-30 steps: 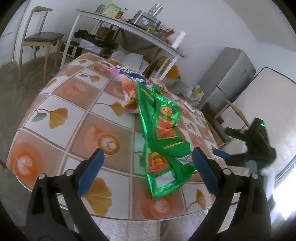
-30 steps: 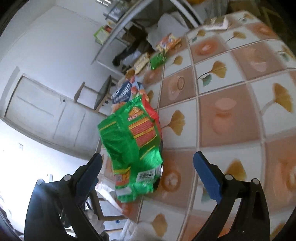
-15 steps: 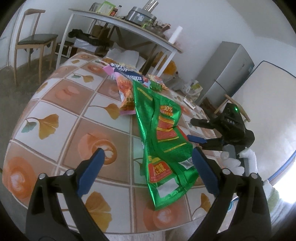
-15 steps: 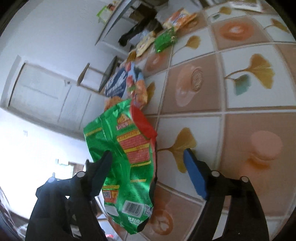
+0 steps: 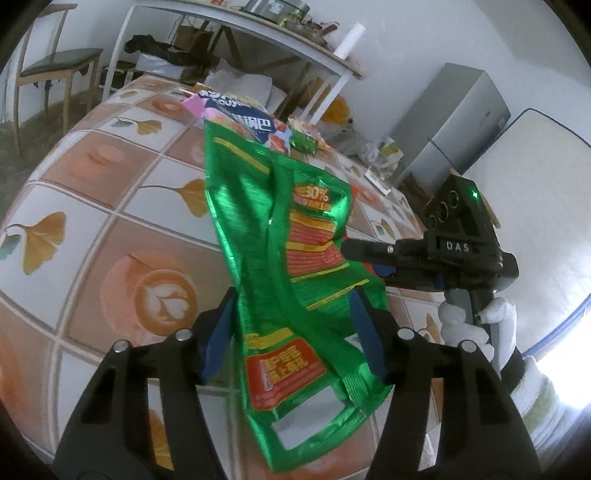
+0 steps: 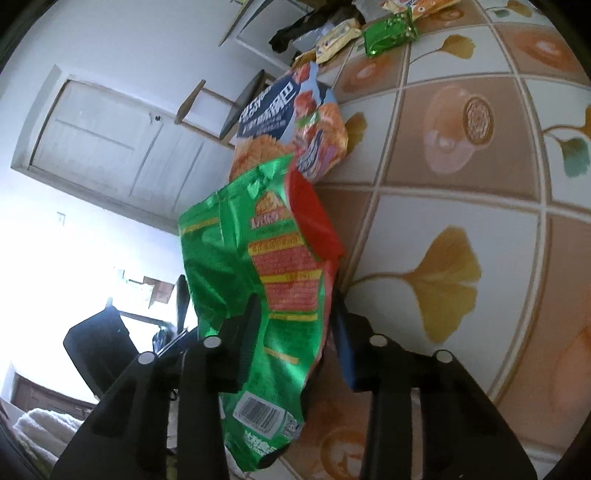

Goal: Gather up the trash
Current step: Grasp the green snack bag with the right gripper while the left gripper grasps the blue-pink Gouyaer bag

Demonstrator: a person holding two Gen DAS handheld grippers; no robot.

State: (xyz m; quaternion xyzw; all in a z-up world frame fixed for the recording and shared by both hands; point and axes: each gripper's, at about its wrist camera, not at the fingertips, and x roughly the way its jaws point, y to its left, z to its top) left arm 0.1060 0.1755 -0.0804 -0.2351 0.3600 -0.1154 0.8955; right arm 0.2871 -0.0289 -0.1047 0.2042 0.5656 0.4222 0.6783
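A large green snack bag [image 5: 280, 258] lies crumpled near the front edge of the tiled table [image 5: 92, 166]. My left gripper [image 5: 291, 332] straddles its lower half with jaws closing; the bag fills the gap and drapes over the right finger. My right gripper [image 5: 369, 258] reaches in from the right onto the bag's side edge. In the right wrist view the green bag [image 6: 236, 266] is pinched between the closing fingers of the right gripper [image 6: 295, 332] and bulges above them. A blue and orange snack bag [image 5: 243, 118] [image 6: 284, 122] lies just beyond.
A small green packet [image 6: 388, 35] and other wrappers lie at the table's far end. A white-gloved hand [image 5: 461, 321] holds the right gripper. Behind stand a wooden chair [image 5: 48, 70], a cluttered white side table [image 5: 236, 26] and a grey cabinet [image 5: 458, 122].
Both grippers moved in on the green bag and their jaws narrowed. The right gripper came from the table's edge onto the bag's side. The bag is now more crumpled and raised.
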